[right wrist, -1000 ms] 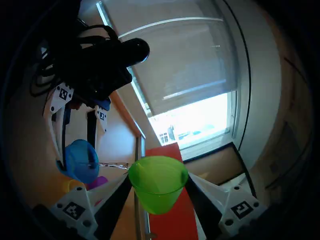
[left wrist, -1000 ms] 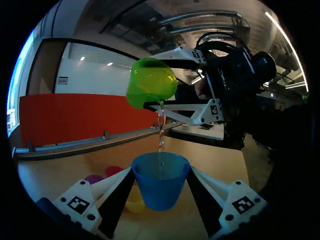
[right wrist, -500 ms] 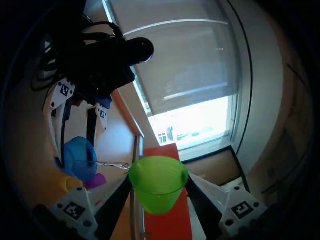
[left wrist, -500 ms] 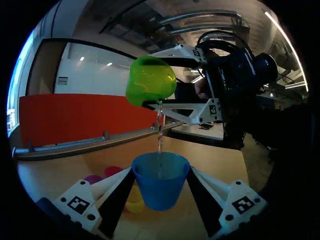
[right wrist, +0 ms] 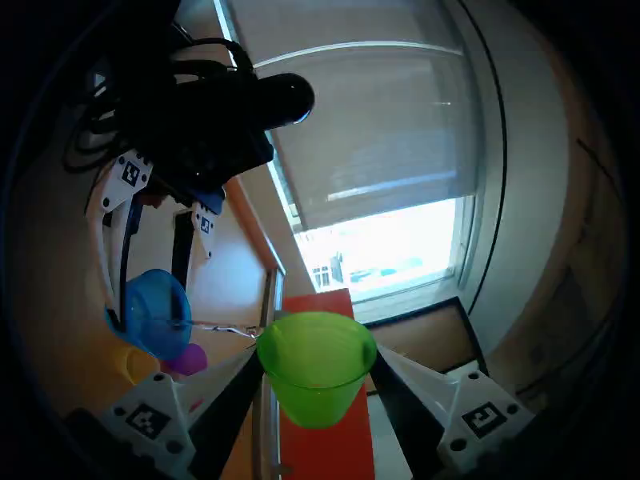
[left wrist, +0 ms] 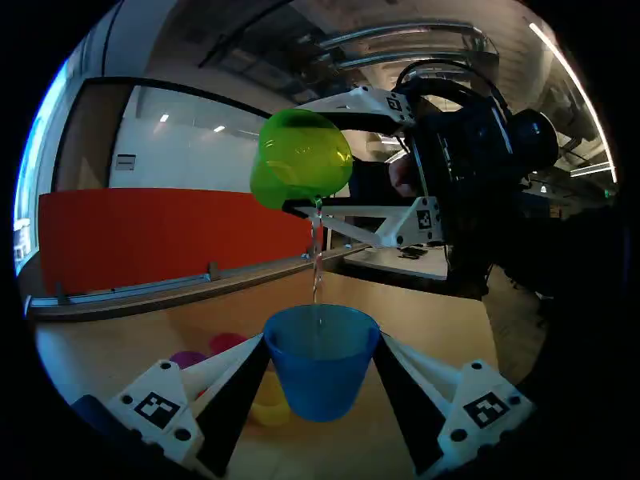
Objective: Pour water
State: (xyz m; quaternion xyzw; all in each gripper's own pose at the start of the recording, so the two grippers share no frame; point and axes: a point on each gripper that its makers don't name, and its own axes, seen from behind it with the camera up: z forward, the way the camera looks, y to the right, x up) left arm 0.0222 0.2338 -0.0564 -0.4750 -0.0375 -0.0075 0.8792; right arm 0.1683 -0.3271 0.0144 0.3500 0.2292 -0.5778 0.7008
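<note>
My left gripper (left wrist: 322, 374) is shut on a blue cup (left wrist: 322, 368) that stands upright, held above a wooden table (left wrist: 424, 312). Higher up, the right gripper (left wrist: 352, 160) holds a green cup (left wrist: 302, 160) tipped on its side, and a thin stream of water (left wrist: 316, 256) falls from its rim into the blue cup. In the right gripper view, the right gripper (right wrist: 317, 384) is shut on the green cup (right wrist: 317, 376). The water stream (right wrist: 220, 326) runs from it across to the blue cup (right wrist: 154, 314) in the left gripper (right wrist: 148, 276).
On the table beneath the blue cup sit a yellow cup (left wrist: 270, 404), a purple cup (left wrist: 188, 358) and a pink cup (left wrist: 226, 342). An orange wall panel (left wrist: 160, 232) stands behind the table's far edge. A bright window with a blind (right wrist: 384, 200) lies beyond the green cup.
The green cup has tipped slightly further and shifted a little left. The water keeps flowing into the blue cup, which has stayed put.
</note>
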